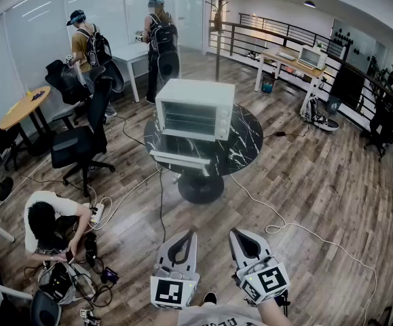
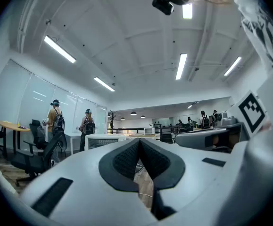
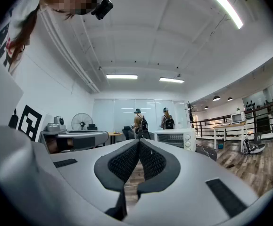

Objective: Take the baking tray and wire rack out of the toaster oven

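Tongs first: had the left tongs [image 1: 186, 235] clenched tight, pads pressed together, nothing in between. Same deal with the right tongs [image 1: 241, 233], clamped on empty air. Held both level and side by side at the near edge of the head view, over the wood floor [image 1: 305, 182], well apart from everything else.

Pointed them roughly at the toaster oven [image 1: 195, 109], white, parked far off on a round black marble counter [image 1: 247, 138]. Seemed to have its door [image 1: 180, 160] folded down toward the near side. Saw only horizontal bars [image 1: 191, 119] in the opening. Couldn't separate baking tray from wire rack at that range, so as far as could be told, both inside the oven.

Caught the oven a bit left of the closed tips in the left gripper view, and a bit right of them in the right gripper view.

Also spotted a black office chair [image 1: 81, 145] left of the counter, a pale cable [image 1: 284, 224] snaking over the floor on the right, a crouched person [image 1: 47, 223] at near left, and two standing people [image 1: 161, 36] with backpacks at the far left.
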Available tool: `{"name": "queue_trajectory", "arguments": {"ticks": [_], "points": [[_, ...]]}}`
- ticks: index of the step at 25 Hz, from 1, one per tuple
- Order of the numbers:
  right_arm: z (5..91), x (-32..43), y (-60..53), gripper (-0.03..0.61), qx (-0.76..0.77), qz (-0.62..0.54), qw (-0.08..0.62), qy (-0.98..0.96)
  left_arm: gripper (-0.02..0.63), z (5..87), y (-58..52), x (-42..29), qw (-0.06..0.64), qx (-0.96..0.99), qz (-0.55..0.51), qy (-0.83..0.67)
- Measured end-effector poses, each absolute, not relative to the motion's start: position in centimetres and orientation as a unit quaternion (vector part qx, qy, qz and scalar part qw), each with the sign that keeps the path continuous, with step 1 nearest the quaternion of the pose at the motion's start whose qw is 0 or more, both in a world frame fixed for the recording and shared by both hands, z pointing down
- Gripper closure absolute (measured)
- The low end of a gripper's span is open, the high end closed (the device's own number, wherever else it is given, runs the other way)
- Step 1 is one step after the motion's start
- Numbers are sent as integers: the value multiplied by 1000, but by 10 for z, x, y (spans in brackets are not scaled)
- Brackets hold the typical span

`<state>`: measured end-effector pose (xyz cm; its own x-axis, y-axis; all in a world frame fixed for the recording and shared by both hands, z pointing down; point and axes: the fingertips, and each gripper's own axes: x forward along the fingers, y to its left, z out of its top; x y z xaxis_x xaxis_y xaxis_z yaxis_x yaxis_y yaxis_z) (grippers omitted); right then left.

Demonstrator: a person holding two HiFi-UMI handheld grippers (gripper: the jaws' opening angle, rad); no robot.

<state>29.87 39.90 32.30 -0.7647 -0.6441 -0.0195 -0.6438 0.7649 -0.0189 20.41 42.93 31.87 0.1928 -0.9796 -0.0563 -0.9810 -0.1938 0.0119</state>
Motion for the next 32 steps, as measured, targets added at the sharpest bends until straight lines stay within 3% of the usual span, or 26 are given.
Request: {"name": "queue_trajectory", "arguments": {"ticks": [7,15,21,32], "points": [[320,311,399,577,-341,-4,13,940,612,316,428,218,41,-774,-18,631],[317,322,404,577,-341,0,13,940,612,312,431,222,8,-778,11,628],[310,327,408,577,-335,-15,51,941,612,318,432,219,-22,-775,35,630],[320,312,379,577,-342,-29,33,939,612,317,401,206,-26,-779,50,624]]}}
